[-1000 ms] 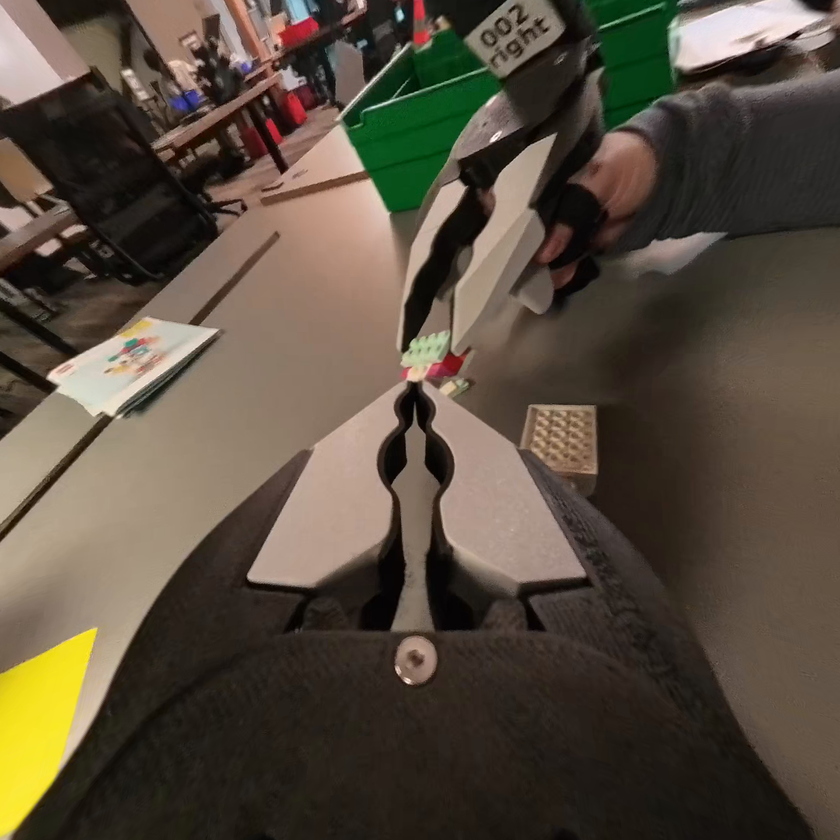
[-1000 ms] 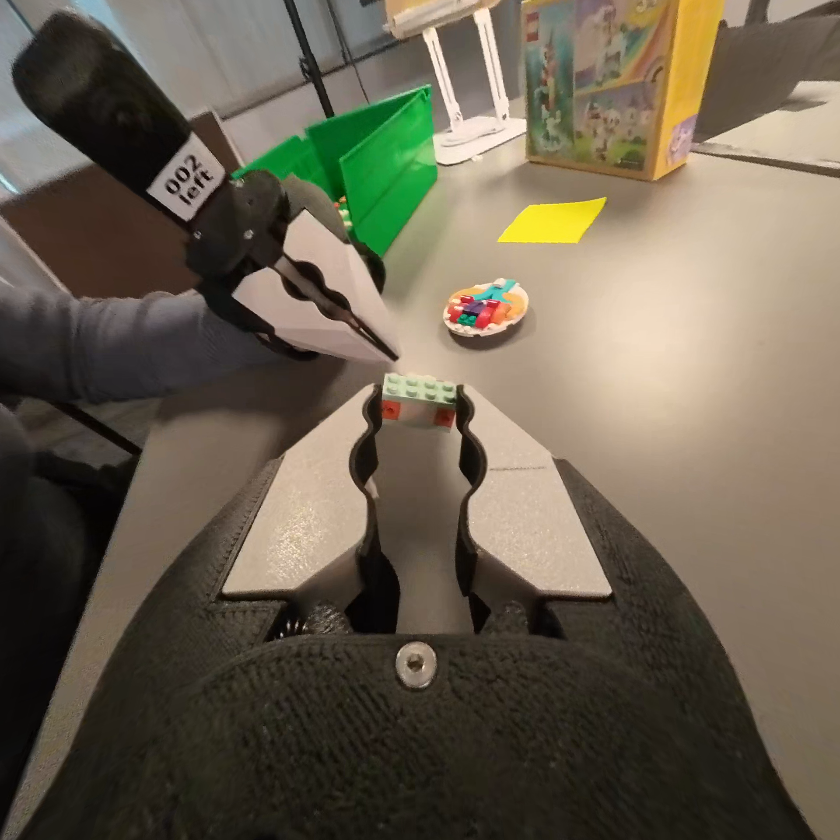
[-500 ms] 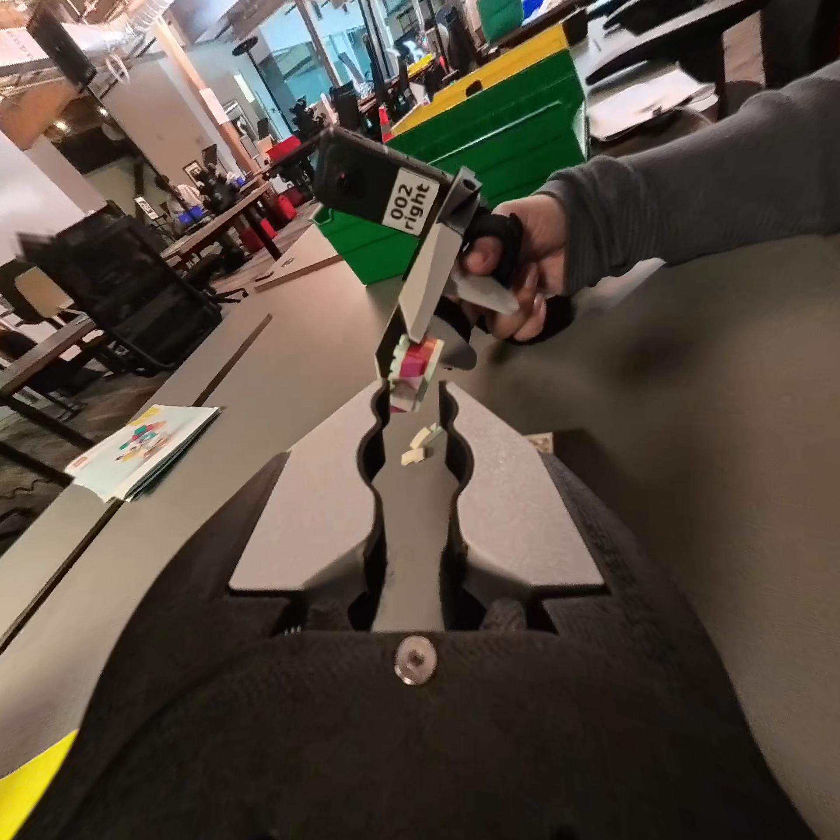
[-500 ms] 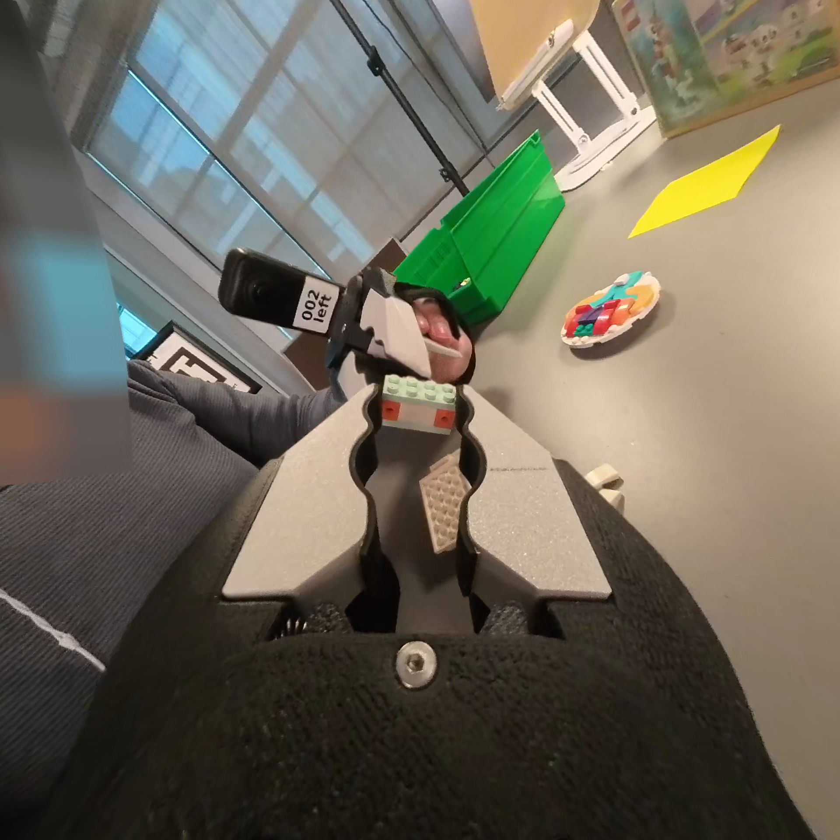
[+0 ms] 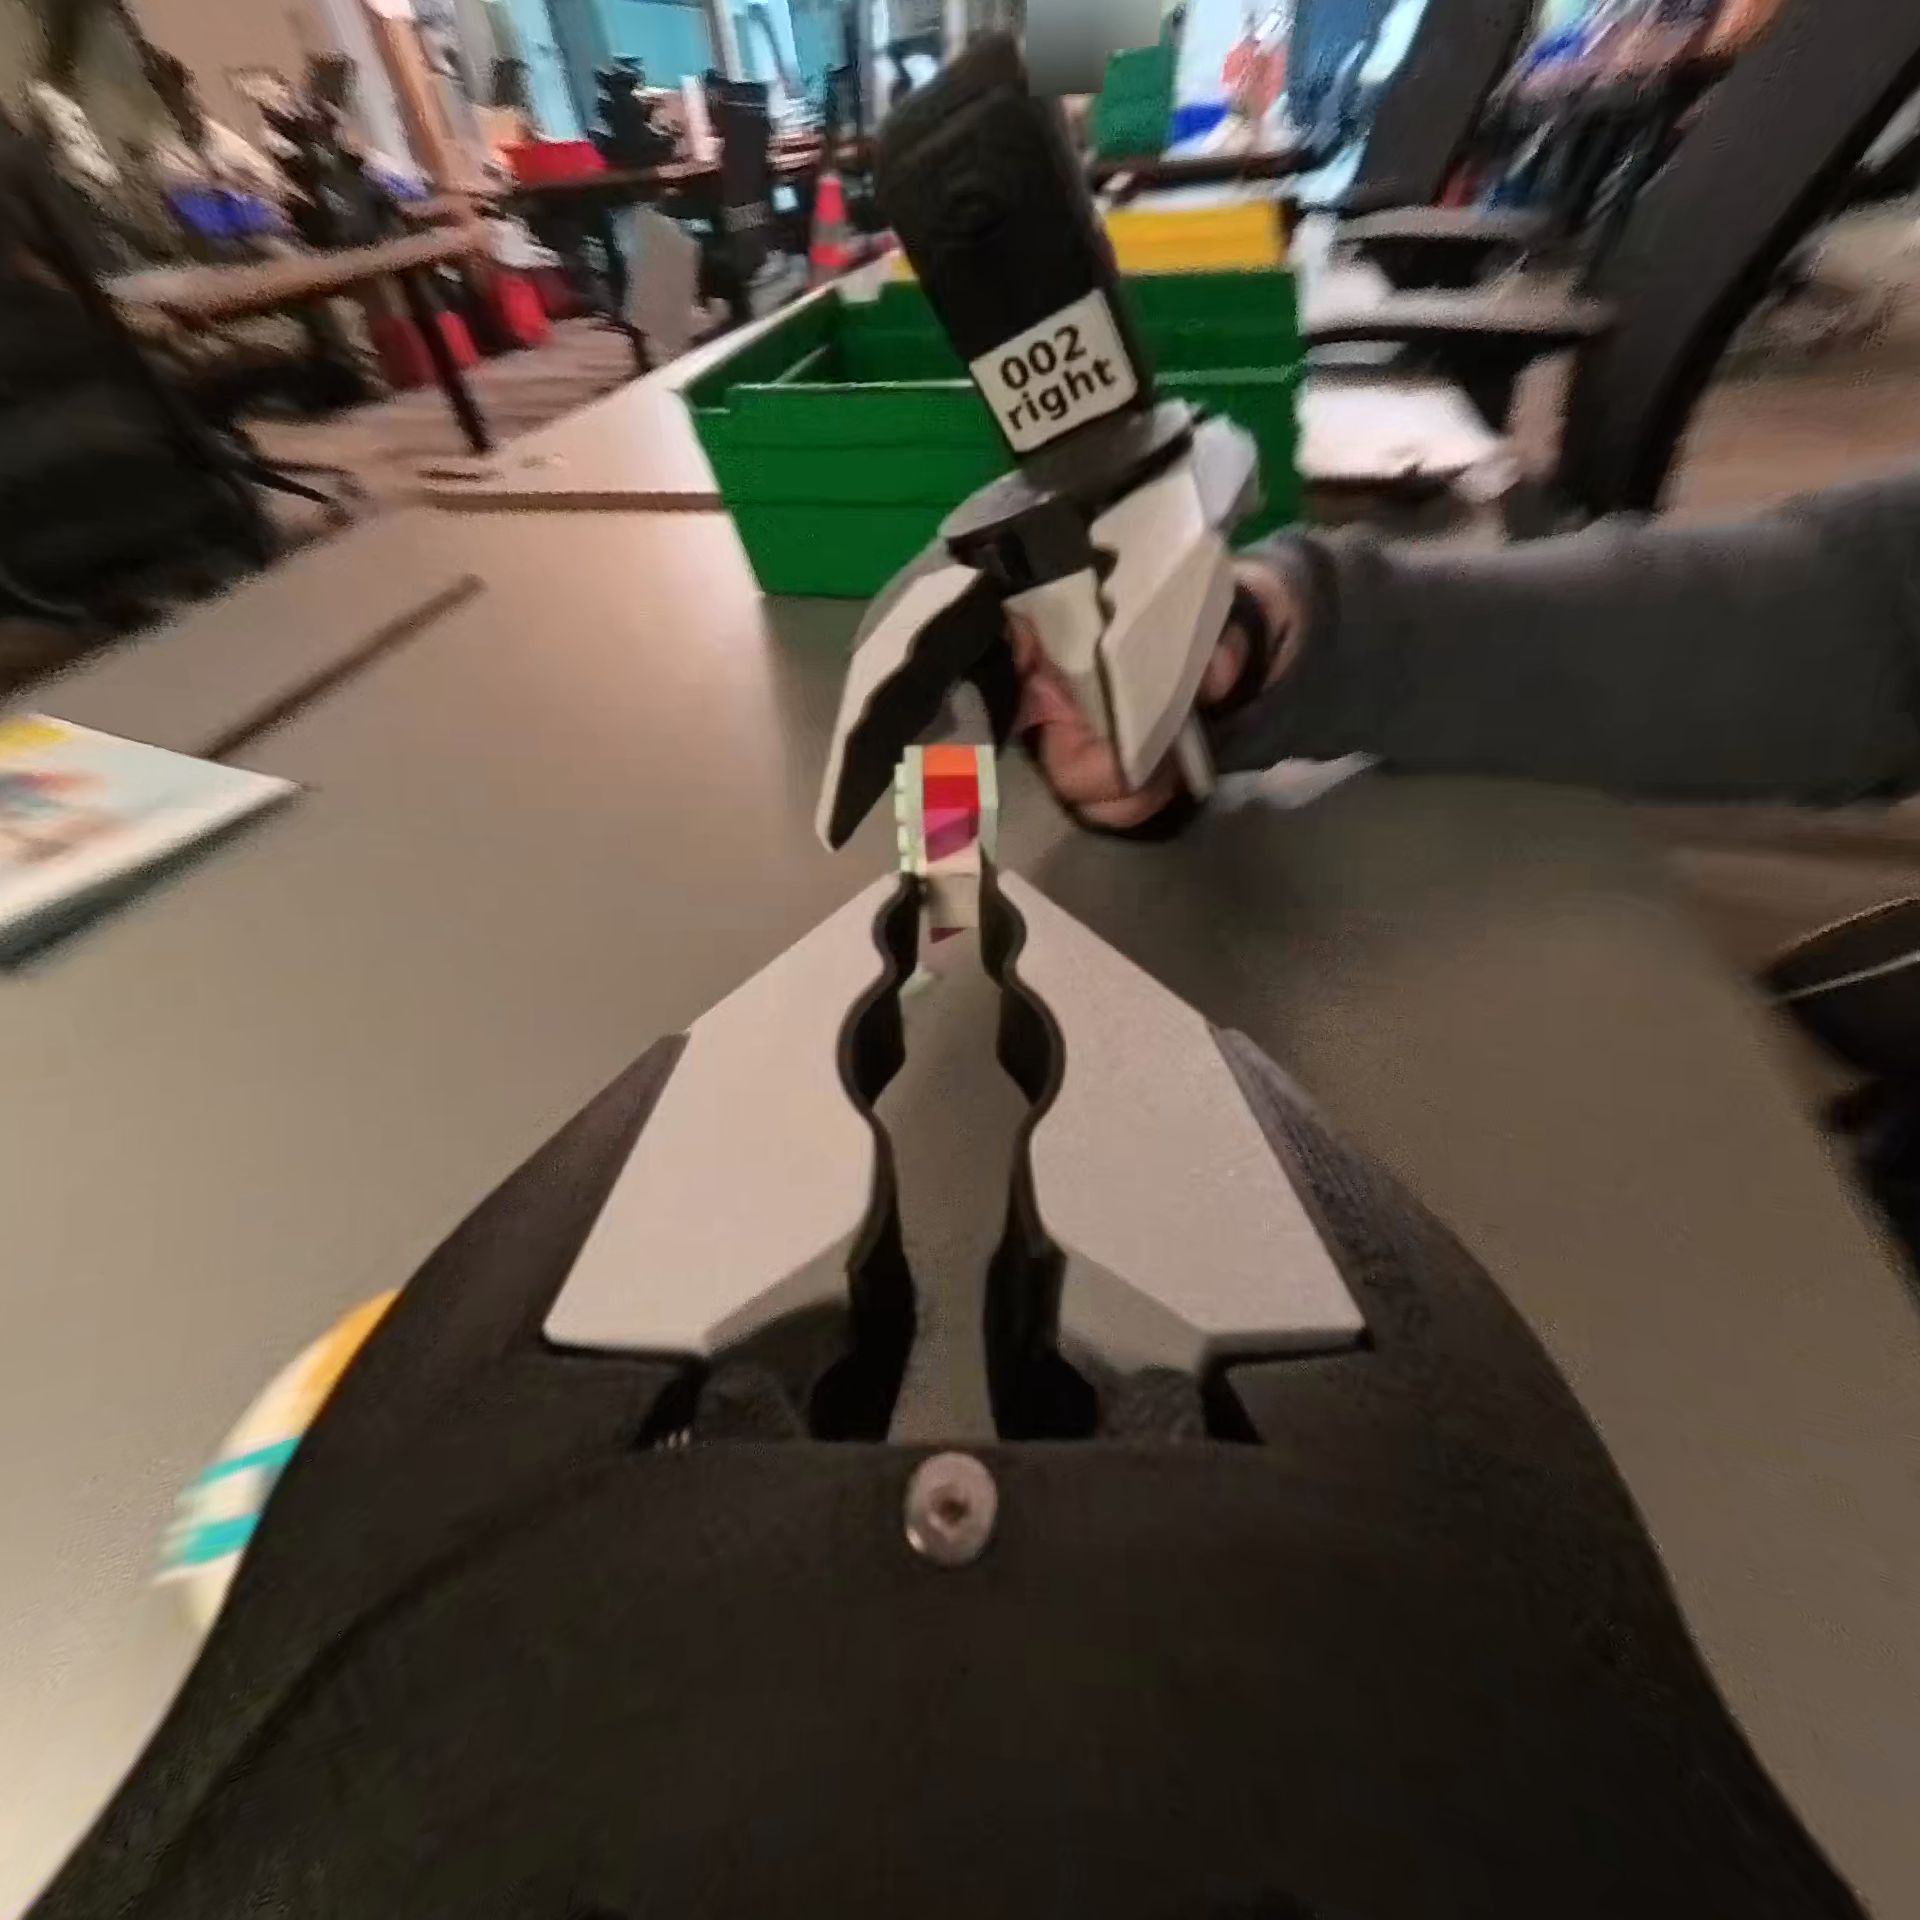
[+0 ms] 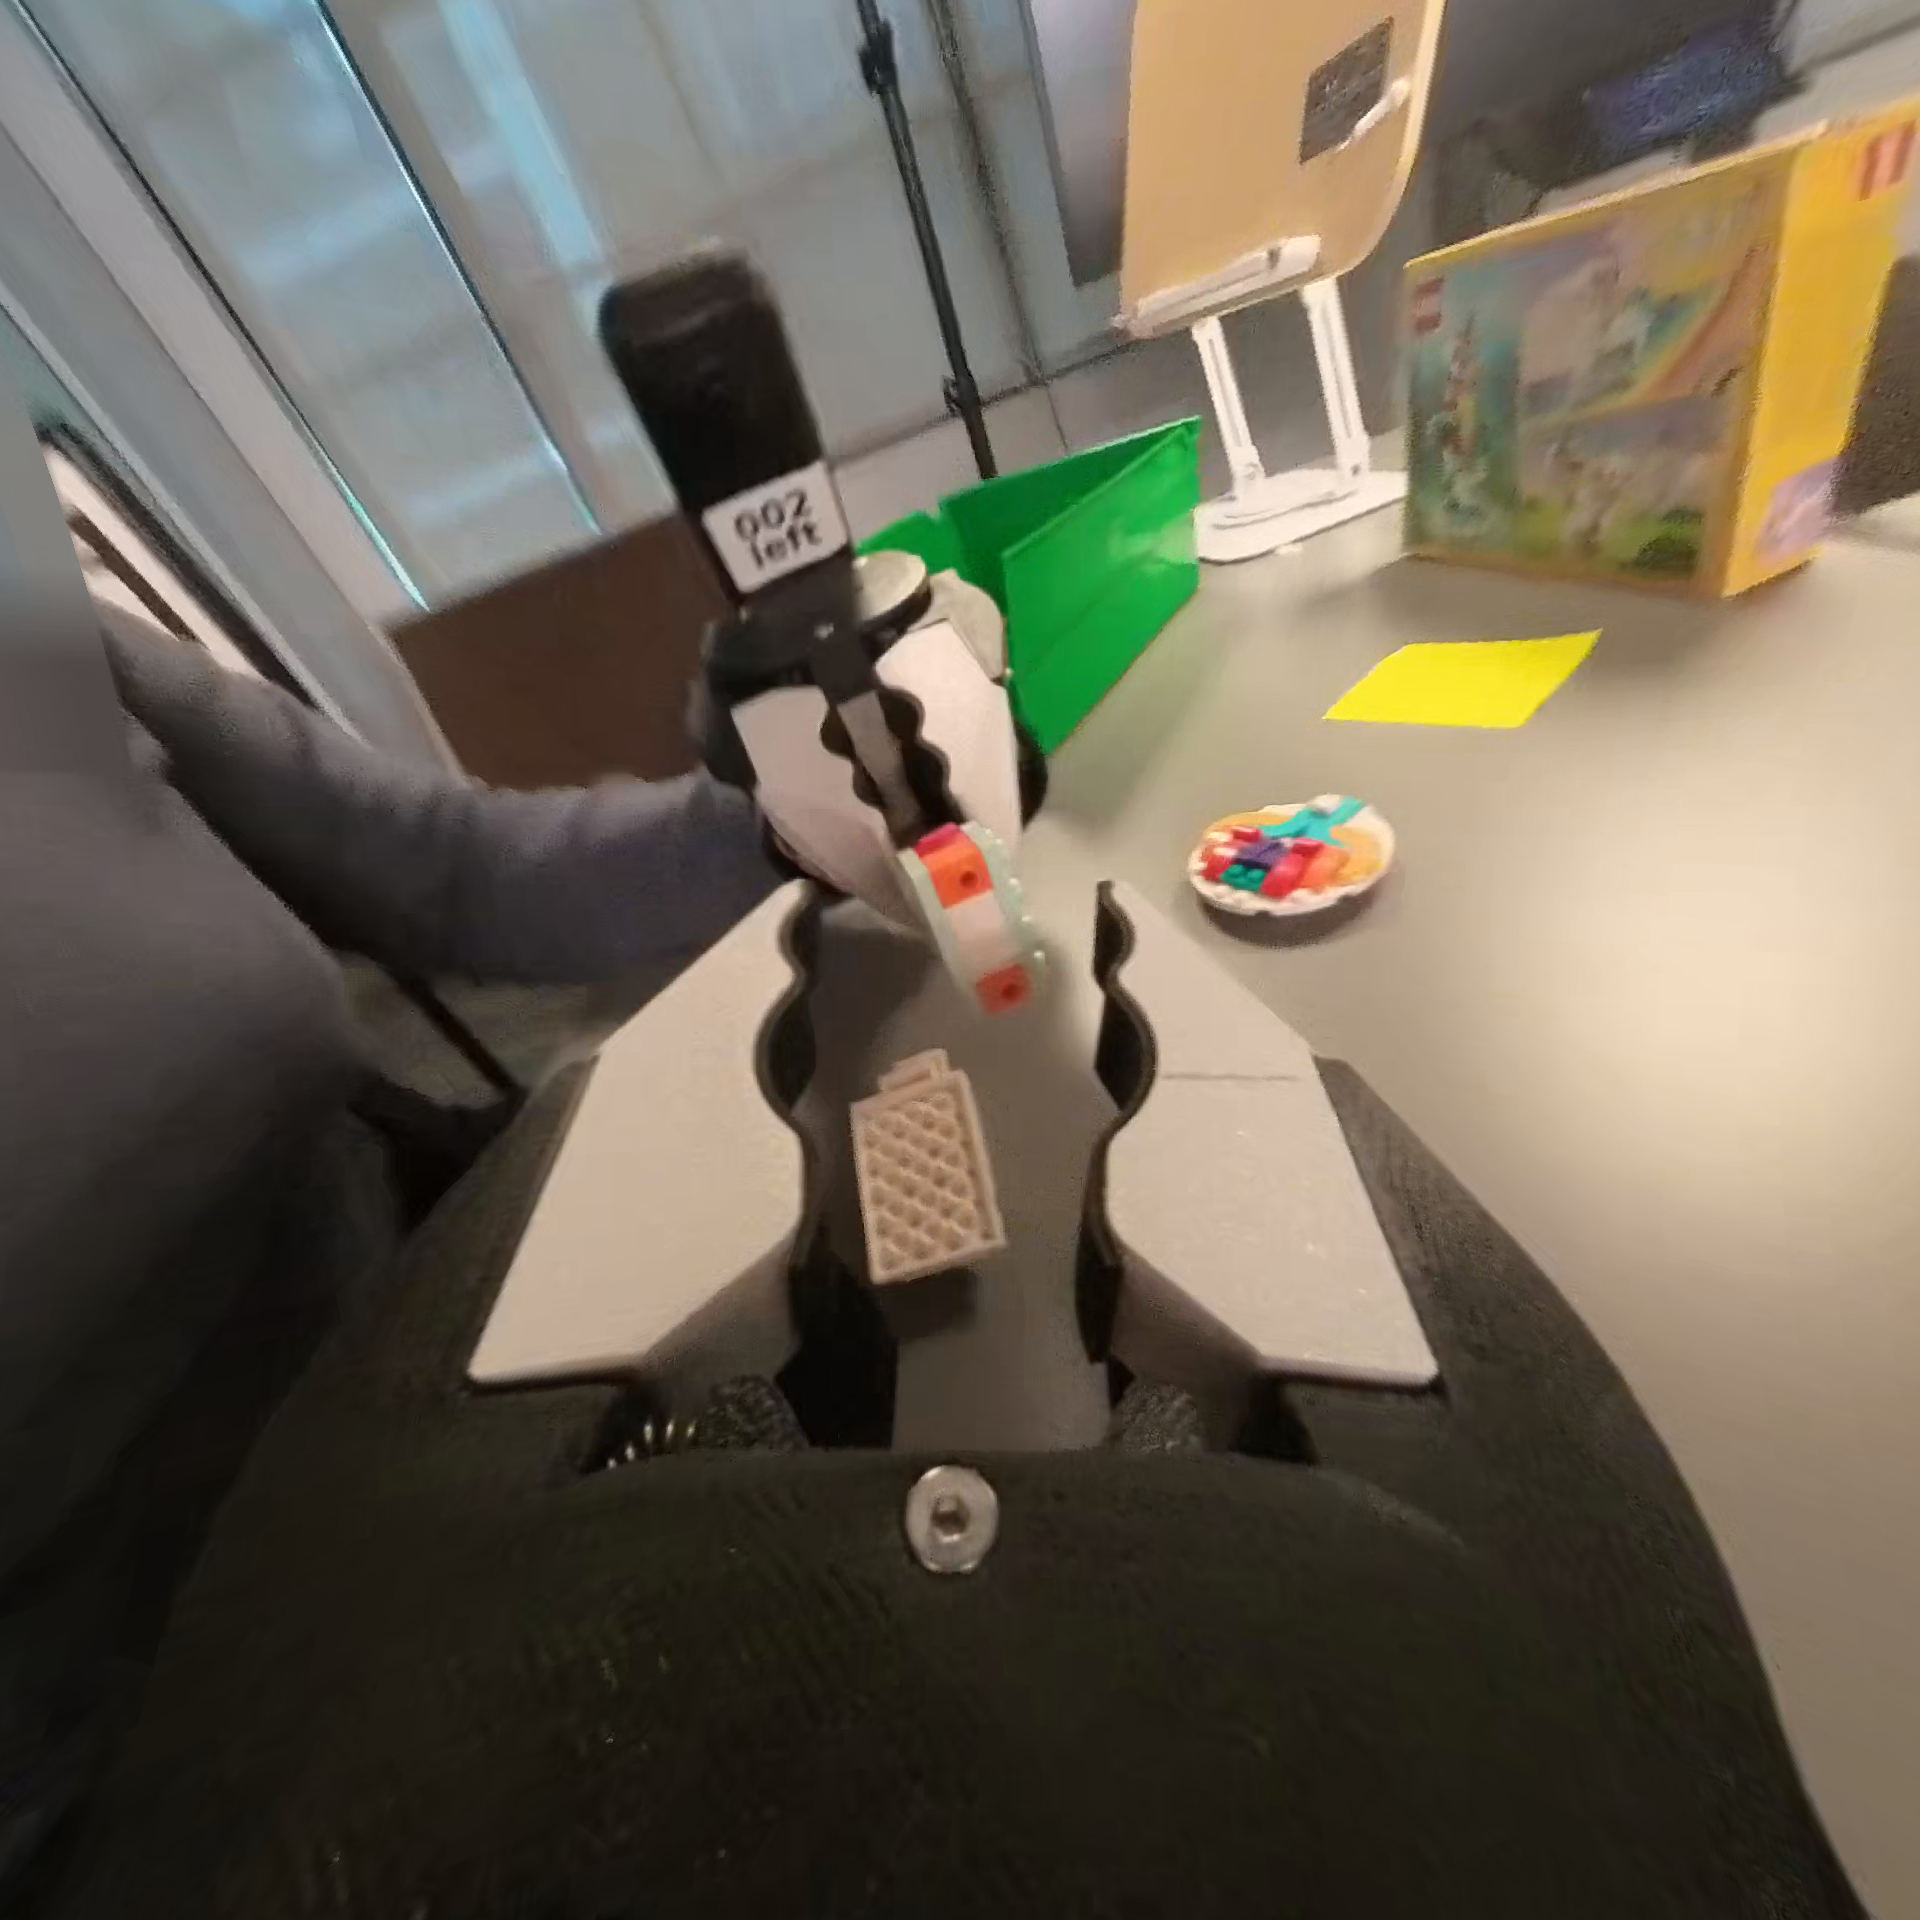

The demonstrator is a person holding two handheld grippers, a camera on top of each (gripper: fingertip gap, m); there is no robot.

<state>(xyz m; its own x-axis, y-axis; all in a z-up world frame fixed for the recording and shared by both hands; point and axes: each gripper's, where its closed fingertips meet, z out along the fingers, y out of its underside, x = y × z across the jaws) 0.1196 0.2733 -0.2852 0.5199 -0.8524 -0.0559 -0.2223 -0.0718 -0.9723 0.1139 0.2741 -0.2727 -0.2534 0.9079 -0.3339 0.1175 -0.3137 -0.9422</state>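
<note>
Grey matte surface (image 6: 1558,1039) carries most of what shows, while a small block of pale-green, white, red and orange plastic bricks (image 6: 971,914) is held above it. The left hand-held gripper (image 5: 948,894) has its fingers drawn nearly together on the near end of that brick block, which stands up past its tips. The right hand-held gripper (image 6: 951,914) has its fingers spread wide with nothing between them; the brick block hangs in that gap, clear of both fingers, nearer the right-hand one. From the left wrist view, one of its fingers lies just beside the upper part of the block, though contact cannot be made out. Below the right gripper, a tan studded plate (image 6: 925,1184) lies flat on the surface. Farther off stand a round dish of mixed coloured bricks (image 6: 1294,857), a yellow paper sheet (image 6: 1465,681), a green plastic bin (image 6: 1081,582) and a yellow picture box (image 6: 1621,416).
</note>
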